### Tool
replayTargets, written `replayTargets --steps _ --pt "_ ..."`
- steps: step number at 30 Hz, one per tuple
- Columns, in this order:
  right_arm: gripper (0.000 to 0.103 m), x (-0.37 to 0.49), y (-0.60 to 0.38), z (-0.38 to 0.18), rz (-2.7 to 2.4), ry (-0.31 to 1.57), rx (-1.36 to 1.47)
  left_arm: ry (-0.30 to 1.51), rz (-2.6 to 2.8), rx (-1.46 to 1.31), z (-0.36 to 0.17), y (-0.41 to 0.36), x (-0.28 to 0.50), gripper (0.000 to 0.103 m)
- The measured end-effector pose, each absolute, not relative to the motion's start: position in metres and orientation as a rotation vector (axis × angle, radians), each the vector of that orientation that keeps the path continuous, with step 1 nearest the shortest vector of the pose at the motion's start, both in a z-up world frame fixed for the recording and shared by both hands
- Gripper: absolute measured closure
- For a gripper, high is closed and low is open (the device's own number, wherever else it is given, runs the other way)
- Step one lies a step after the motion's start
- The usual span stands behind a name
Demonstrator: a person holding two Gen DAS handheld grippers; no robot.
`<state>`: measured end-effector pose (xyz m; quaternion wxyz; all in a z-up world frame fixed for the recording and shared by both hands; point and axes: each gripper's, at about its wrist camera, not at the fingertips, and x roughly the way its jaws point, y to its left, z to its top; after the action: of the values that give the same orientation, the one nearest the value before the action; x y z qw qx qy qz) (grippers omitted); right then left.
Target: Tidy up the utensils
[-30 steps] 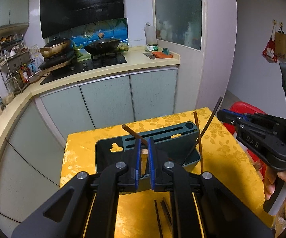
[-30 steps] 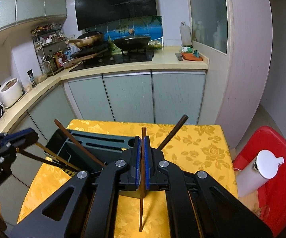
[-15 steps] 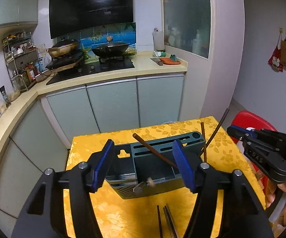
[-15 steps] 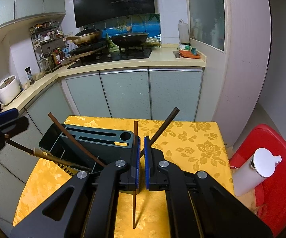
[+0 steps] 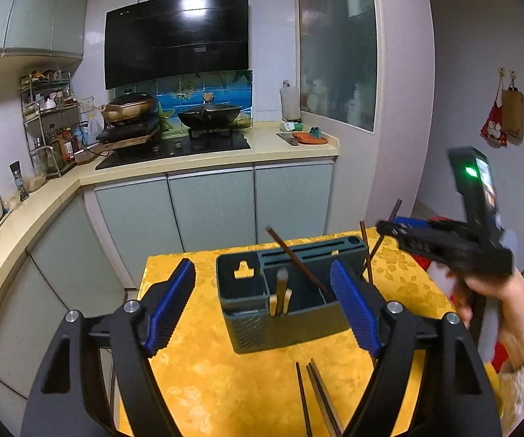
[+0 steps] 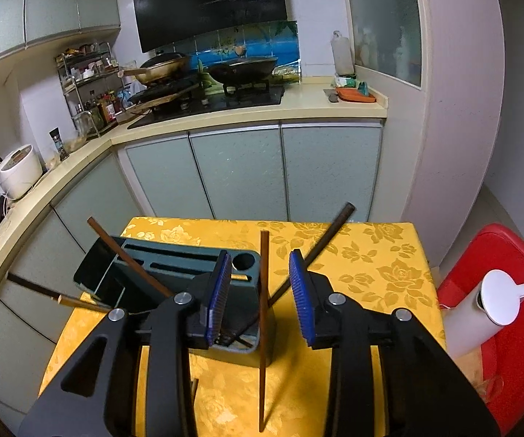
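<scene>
At frame centre, a dark utensil holder point(image 5: 284, 302) stands on a yellow table point(image 5: 203, 371). Both the left gripper point(image 5: 262, 306) and right gripper point(image 6: 260, 291) are spread wide, a chopstick point(image 6: 263, 313) upright between the right's fingers. Loose chopsticks point(image 5: 316, 397) at lower centre probably need a centred, firm pinch.

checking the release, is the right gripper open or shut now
Open: the right gripper has its blue pads spread apart, and the chopstick between them touches neither.
</scene>
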<state>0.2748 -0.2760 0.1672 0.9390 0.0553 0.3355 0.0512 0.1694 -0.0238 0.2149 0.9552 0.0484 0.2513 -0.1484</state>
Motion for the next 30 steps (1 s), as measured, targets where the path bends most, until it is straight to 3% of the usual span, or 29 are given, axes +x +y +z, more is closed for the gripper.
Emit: replayTargets --steps 19,21,23,30 --pt "0.070 0.333 -0.263 0.134 0.028 0.751 0.093 0.540 -0.299 0.135 0.176 -0.004 0.156 0.026" --pt "0.073 0.335 -0.264 0.133 0.029 0.751 0.103 0.551 -0.295 0.126 0.172 -0.001 0.158 0.026" --pt "0.087 0.334 -0.264 0.133 0.036 0.749 0.112 0.563 -0.292 0.114 0.168 0.002 0.160 0.026" --pt "0.095 0.308 -0.270 0.146 0.045 0.686 0.129 0.605 -0.287 0.071 0.154 0.014 0.159 0.026"
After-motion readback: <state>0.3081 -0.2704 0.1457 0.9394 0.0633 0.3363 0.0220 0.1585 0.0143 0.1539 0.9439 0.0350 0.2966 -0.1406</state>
